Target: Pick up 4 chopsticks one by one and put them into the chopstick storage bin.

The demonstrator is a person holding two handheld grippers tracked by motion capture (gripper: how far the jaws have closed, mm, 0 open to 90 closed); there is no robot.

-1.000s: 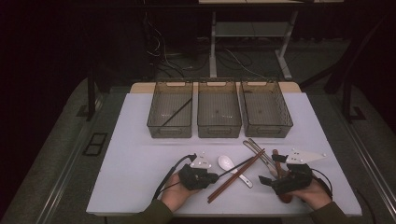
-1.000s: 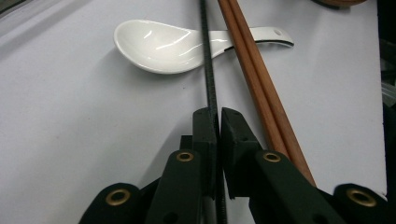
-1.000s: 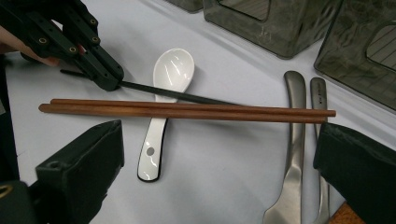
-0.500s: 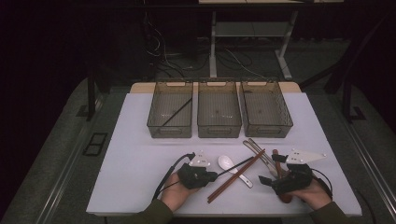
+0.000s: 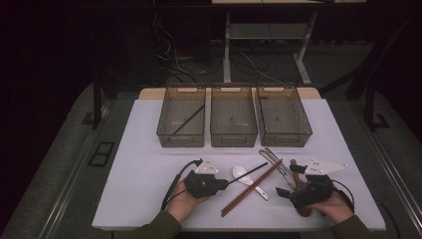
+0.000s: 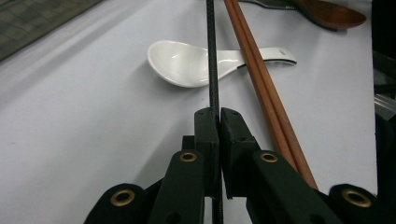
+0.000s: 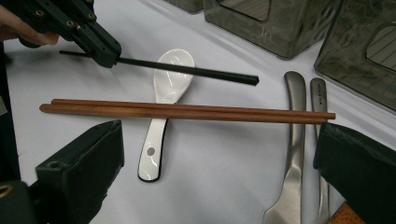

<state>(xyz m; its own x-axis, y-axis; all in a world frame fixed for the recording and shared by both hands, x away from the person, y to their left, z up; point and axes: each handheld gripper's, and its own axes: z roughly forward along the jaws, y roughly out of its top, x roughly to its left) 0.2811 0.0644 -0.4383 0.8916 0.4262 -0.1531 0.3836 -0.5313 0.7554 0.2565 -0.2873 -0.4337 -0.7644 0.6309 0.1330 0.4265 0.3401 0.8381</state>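
Note:
My left gripper (image 5: 222,184) (image 6: 218,116) is shut on one end of a thin black chopstick (image 5: 247,173) (image 6: 212,56) (image 7: 187,70). The stick points right and away, crossing over the bowl of a white ceramic spoon (image 5: 240,173) (image 6: 182,63) (image 7: 170,74). A pair of brown wooden chopsticks (image 5: 251,188) (image 6: 259,74) (image 7: 187,112) lies slantwise on the table just right of it. My right gripper (image 5: 281,193) (image 7: 219,172) rests low at the front right, open, its jaws wide apart with the wooden pair and the spoon's handle ahead of them.
Three dark see-through bins (image 5: 181,140) (image 5: 234,140) (image 5: 284,140) stand in a row at the back of the white table (image 5: 139,159); another black chopstick (image 5: 189,119) lies in the left one. Two metal utensils (image 5: 272,158) (image 7: 293,140) and a wooden spoon (image 5: 294,172) (image 6: 327,13) lie by the right hand.

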